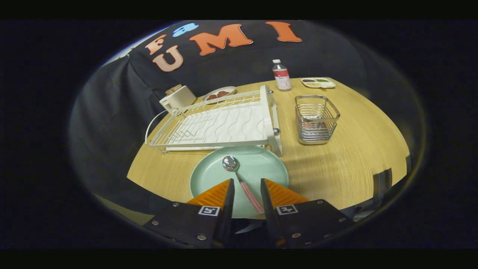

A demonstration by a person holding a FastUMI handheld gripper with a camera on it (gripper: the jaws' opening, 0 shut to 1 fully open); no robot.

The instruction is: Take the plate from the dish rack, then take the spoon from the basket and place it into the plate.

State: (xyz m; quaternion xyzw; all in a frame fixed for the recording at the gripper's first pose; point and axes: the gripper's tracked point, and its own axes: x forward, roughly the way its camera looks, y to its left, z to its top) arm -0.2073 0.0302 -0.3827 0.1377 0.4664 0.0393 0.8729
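Between the parted claw (247, 182) fingers, spoon (241, 180) lies on plate (209, 173).

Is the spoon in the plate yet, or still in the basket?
In the plate. The spoon lies on the green plate, bowl ahead of the open gripper, handle between its jaws untouched. The wire basket looks empty.

No legible text: bottle (281, 76) label beyond the fingers is too small; fingers carry only square markers.
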